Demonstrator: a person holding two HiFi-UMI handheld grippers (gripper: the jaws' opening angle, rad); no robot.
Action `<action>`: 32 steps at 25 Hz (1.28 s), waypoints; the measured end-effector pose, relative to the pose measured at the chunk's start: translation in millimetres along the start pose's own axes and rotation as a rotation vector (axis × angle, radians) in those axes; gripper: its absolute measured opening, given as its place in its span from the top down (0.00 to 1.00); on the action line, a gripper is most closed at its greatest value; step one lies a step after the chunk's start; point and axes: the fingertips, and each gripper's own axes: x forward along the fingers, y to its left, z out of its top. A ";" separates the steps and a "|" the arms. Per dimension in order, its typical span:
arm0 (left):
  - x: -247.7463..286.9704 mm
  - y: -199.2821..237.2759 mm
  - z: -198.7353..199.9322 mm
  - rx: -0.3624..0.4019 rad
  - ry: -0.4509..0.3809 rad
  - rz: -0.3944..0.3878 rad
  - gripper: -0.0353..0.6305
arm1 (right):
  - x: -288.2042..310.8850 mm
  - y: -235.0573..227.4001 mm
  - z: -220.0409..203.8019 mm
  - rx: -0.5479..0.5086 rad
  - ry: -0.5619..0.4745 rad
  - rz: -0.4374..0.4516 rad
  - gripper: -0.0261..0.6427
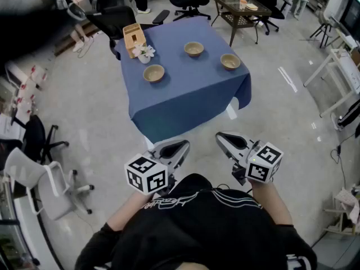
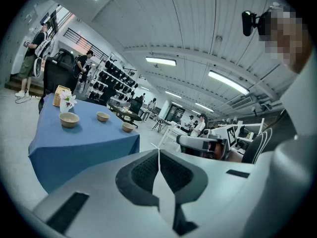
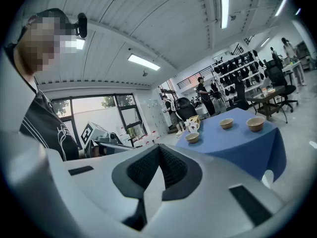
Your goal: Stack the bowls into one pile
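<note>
Three tan bowls stand apart on a table with a blue cloth [image 1: 185, 100]: a left one [image 1: 153, 72], a far one [image 1: 194, 49] and a right one [image 1: 230, 61]. Both grippers hang over the floor in front of the table's near corner, well short of the bowls. My left gripper [image 1: 175, 148] is shut with nothing in it, and so is my right gripper [image 1: 230, 141]. In the left gripper view the shut gripper [image 2: 159, 152] points past the bowls [image 2: 69, 119]. In the right gripper view the shut gripper [image 3: 158, 150] has the bowls [image 3: 192, 138] to its right.
A wicker box [image 1: 133, 38] and a small white flower vase [image 1: 144, 53] stand at the table's far left corner. Office chairs [image 1: 42, 179] stand to the left, a glass coffee table [image 1: 241, 7] behind, white frames [image 1: 340, 72] to the right. People stand in the background.
</note>
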 end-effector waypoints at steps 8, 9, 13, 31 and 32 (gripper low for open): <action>-0.8 -9.4 5.2 0.029 -0.005 0.017 0.90 | -11.5 3.9 8.8 -0.043 -0.020 -0.016 0.92; -1.7 -12.6 5.2 0.031 -0.002 0.014 0.90 | -14.2 3.5 10.2 -0.042 -0.020 -0.030 0.92; -4.8 -21.0 8.7 0.040 0.000 0.014 0.90 | -24.2 -2.3 20.7 -0.024 -0.062 -0.088 0.92; 1.3 -19.7 36.1 0.044 -0.051 0.015 0.90 | -35.0 -13.9 40.9 -0.121 -0.055 -0.152 0.76; 1.5 -18.9 38.2 0.047 -0.053 0.019 0.90 | -36.1 -16.4 43.8 -0.130 -0.056 -0.161 0.71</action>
